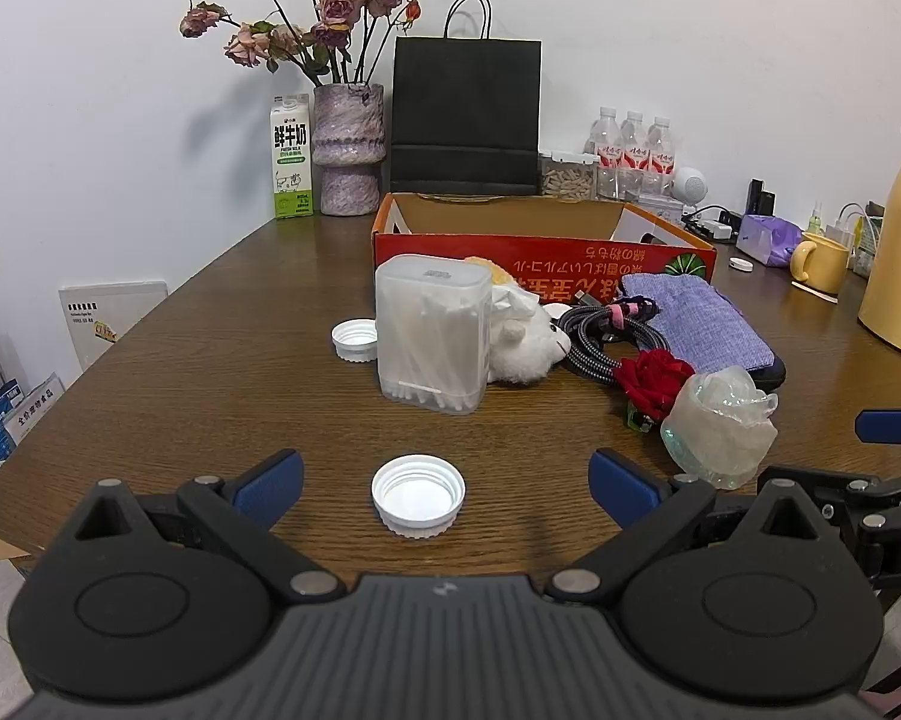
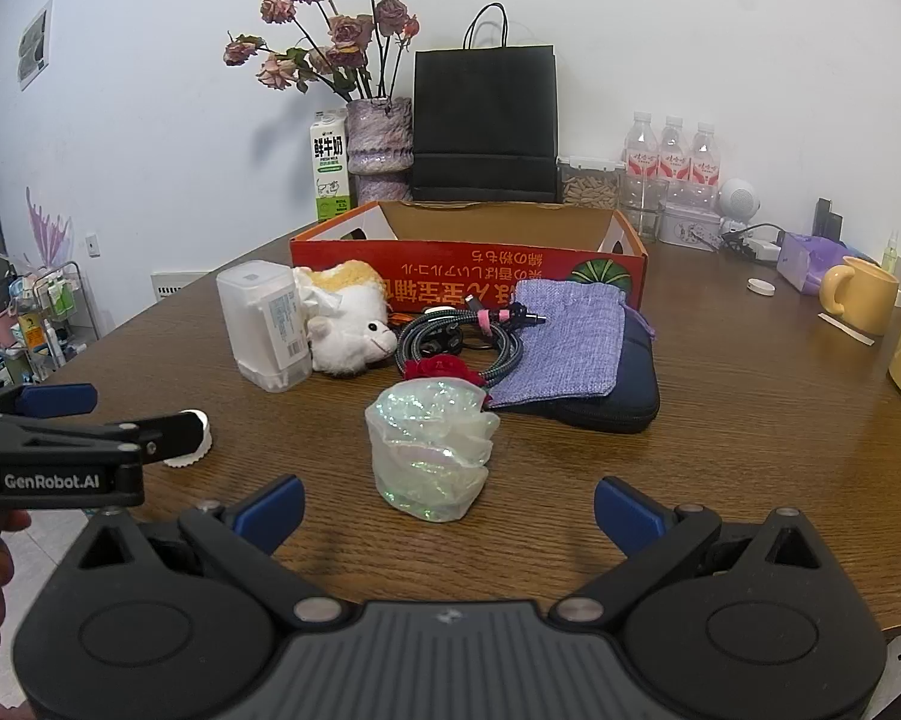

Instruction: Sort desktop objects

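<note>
The left hand-held gripper [image 1: 444, 483] hangs low over the wooden bench [image 1: 210, 372] with its blue-padded jaws spread wide and nothing gripped; a white screw cap [image 1: 418, 495] lies open side up on the bench between the two pads, touching neither. The right hand-held gripper [image 2: 447, 510] is likewise released, jaws wide, with a crumpled iridescent wrapper [image 2: 429, 450] standing on the bench just ahead of and between its pads, clear of both. Behind these lies the clutter to be sorted: a translucent cotton swab box [image 1: 432, 336] standing upright, a second white cap [image 1: 354, 340] just to its left, a white plush lamb [image 2: 348, 330] leaning against the box, a coiled braided cable [image 2: 459, 339], a red fabric rose [image 1: 654, 378] near the wrapper, and a lilac woven pouch [image 2: 564, 342] resting on a dark zip case [image 2: 618, 396]. An open red cardboard box [image 2: 468, 273] sits just behind the pile. Further back, against the wall, stand a milk carton [image 1: 292, 156], a vase of dried roses [image 1: 349, 150] and a black paper bag [image 1: 465, 114], with a yellow mug [image 2: 861, 294] off to the right
</note>
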`<act>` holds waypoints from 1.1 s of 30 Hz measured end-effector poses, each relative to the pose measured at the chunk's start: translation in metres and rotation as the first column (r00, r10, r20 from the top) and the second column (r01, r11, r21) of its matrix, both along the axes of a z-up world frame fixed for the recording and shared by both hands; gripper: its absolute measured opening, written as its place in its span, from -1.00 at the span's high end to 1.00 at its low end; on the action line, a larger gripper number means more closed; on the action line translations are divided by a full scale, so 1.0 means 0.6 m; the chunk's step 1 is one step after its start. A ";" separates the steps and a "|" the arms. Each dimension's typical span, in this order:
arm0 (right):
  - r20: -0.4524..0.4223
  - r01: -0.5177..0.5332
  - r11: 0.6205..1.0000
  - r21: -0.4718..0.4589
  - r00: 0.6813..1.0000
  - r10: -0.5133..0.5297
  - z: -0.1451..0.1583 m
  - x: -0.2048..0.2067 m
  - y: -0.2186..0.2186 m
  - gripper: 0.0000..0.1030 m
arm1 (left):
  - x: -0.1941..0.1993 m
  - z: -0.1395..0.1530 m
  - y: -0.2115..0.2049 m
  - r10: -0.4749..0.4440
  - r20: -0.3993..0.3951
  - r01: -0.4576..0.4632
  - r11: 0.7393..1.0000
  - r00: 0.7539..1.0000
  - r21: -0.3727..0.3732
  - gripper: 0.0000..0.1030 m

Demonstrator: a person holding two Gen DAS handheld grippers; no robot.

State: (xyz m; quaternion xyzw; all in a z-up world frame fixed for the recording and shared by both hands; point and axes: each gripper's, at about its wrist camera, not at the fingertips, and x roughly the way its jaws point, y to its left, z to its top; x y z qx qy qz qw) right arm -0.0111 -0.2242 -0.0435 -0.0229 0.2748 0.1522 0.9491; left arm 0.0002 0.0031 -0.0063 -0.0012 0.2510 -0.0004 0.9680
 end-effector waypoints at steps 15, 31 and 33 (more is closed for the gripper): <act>-0.001 -0.001 1.000 0.000 1.000 0.001 0.000 0.001 -0.001 -1.00 | -0.001 -0.001 0.001 0.002 0.002 -0.002 1.000 1.000 -0.001 -1.00; -0.002 -0.001 1.000 0.000 1.000 0.001 0.003 -0.001 -0.003 -1.00 | -0.001 -0.003 0.002 0.003 0.001 -0.003 1.000 1.000 -0.001 -1.00; -0.003 -0.001 1.000 0.000 1.000 0.001 0.003 0.000 -0.003 -1.00 | -0.001 -0.002 0.002 0.003 0.000 -0.003 1.000 1.000 -0.001 -1.00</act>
